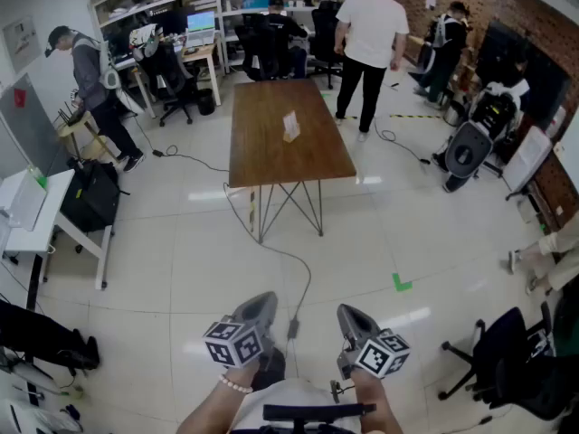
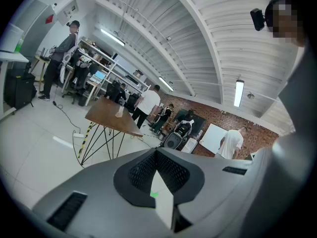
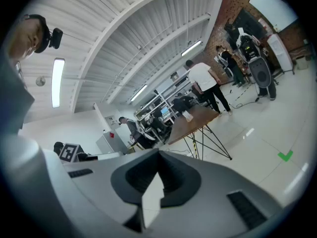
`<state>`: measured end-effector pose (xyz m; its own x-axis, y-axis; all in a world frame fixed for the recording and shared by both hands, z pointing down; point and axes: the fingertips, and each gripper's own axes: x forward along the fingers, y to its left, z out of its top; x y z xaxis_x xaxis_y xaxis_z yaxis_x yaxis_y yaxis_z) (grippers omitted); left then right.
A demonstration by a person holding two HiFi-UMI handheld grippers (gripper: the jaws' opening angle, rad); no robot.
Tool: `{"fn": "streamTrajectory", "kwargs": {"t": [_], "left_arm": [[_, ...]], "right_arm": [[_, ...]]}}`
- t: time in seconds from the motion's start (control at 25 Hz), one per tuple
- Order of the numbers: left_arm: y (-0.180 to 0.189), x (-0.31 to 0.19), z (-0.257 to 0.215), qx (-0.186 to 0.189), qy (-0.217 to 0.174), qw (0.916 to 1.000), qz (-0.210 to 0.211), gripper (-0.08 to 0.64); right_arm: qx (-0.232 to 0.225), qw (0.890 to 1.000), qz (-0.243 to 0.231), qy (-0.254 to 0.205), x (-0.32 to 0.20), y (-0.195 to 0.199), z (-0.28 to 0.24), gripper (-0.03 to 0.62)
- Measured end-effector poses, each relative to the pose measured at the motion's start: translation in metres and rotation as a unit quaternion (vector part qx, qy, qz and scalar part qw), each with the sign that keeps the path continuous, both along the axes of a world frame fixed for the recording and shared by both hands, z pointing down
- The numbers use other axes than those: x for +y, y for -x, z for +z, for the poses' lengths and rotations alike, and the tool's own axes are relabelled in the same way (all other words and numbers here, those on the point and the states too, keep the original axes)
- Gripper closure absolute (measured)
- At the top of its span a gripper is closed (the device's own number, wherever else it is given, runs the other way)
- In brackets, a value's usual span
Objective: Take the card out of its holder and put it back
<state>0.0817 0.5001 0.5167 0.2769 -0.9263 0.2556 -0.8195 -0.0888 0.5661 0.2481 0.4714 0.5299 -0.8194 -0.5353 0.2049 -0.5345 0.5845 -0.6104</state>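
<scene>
Head view, bench [image 1: 262,143]: brown wooden top on thin black legs, well ahead of the person, near short edge facing them.
Head view, card holder [image 1: 290,132]: upright near the middle of the bench, somewhat toward the right long edge, clear of every edge, with bare wood all round it.
Head view, card [image 1: 290,121]: pale, standing in the holder.
Head view, left gripper [image 1: 262,300]: low in the picture, close to the person's body, well apart from the bench.
Head view, right gripper [image 1: 349,315]: beside the left one, a gap between them, also far from the bench.
Head view, floor [image 1: 181,260]: open pale tiles between grippers and bench; a cable [image 1: 291,262] trails from the bench legs toward the person, and a green mark [image 1: 402,283] lies to the right.
Head view, sides: white desk [image 1: 41,208] at the left, office chair [image 1: 507,355] at the lower right.
Left gripper view, left gripper [image 2: 156,150]: jaws closed together, nothing between them; bench and card holder [image 2: 119,111] far ahead.
Right gripper view, right gripper [image 3: 158,152]: jaws closed together, empty; card holder [image 3: 187,116] small on the distant bench.
</scene>
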Motion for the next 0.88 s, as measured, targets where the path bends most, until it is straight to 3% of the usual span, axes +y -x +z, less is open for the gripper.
{"fn": "streamTrajectory", "kwargs": {"t": [0.44,0.88], "left_arm": [[0.062,-0.095,-0.008,-0.02,-0.002,0.9996,0.021,0.56],[0.136,-0.156,-0.011,-0.027,0.002,0.9985,0.047,0.56]], "right_arm": [[0.02,1.0,0.018,-0.015,-0.095,0.063,-0.013,0.584],[0.036,0.998,0.049,-0.014,-0.162,0.14,-0.018,0.584]]}}
